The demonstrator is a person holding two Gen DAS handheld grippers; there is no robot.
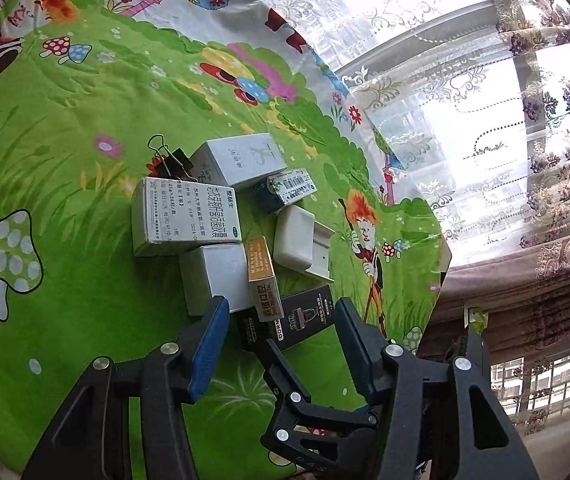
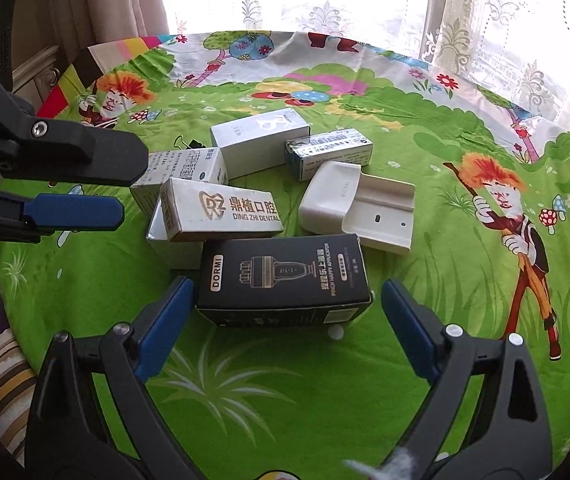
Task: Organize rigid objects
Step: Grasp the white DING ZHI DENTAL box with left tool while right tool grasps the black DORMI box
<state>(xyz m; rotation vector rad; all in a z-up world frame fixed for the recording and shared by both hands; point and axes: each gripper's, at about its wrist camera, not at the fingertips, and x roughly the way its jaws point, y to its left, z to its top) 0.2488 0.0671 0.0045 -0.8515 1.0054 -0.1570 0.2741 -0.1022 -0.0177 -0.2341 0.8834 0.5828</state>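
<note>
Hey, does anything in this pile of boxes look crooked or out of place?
Yes. The Ding Zhi Dental box lies tilted, propped across a plain white box rather than flat on the tablecloth. A black binder clip sits among the cartons, and a small white bead lies loose beside the black DORMI box.

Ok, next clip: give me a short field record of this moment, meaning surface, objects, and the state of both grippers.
surface: cartoon tablecloth
cluster: black DORMI box, dental box, white plastic holder, binder clip, several other cartons
left gripper: open, holds nothing
right gripper: open, fingers either side of the black DORMI box, contact unclear
</note>
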